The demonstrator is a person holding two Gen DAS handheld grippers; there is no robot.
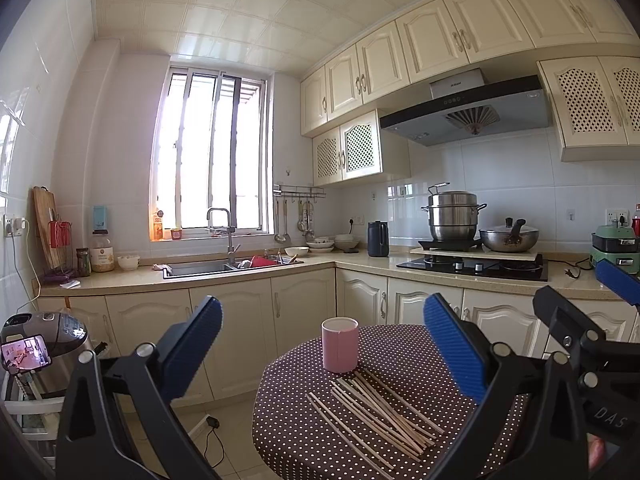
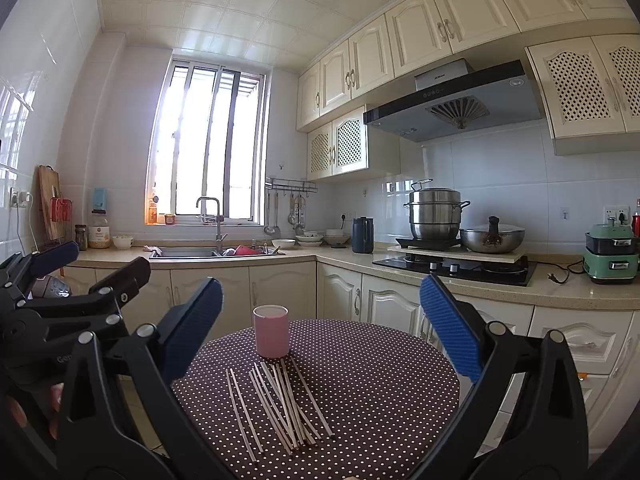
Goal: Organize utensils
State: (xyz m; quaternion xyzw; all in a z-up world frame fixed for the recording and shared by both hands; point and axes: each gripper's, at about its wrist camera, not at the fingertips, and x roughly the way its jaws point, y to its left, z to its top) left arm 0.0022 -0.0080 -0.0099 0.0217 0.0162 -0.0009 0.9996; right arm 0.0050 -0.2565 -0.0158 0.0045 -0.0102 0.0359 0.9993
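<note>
- nearest the cameras, the left gripper (image 1: 322,342) and the right gripper (image 2: 320,328) both hang above the near side of the table with jaws spread wide and nothing between the blue pads
- each gripper shows in the other's view off to the side, so the two are side by side and close together; a crossing move could bump them
- below them the chopsticks (image 2: 276,404) lie loose in a fanned scatter on the dotted tablecloth (image 2: 380,380), some overlapping, none lifted
- just beyond the sticks' far ends the pink cup (image 2: 271,331) stands upright near the far edge of the table, and as far as can be seen nothing stands in it
- judged from this, the sorting has not begun: every stick is left to pick up and drop in the cup
- the cloth to the right of the sticks is bare and gives room to work; the table edge curves close on the left of the pile, so a nudged stick could roll off there
- farther back, the floor gap, then cabinets, sink (image 1: 200,268) and stove (image 1: 472,266), well apart from the work
</note>
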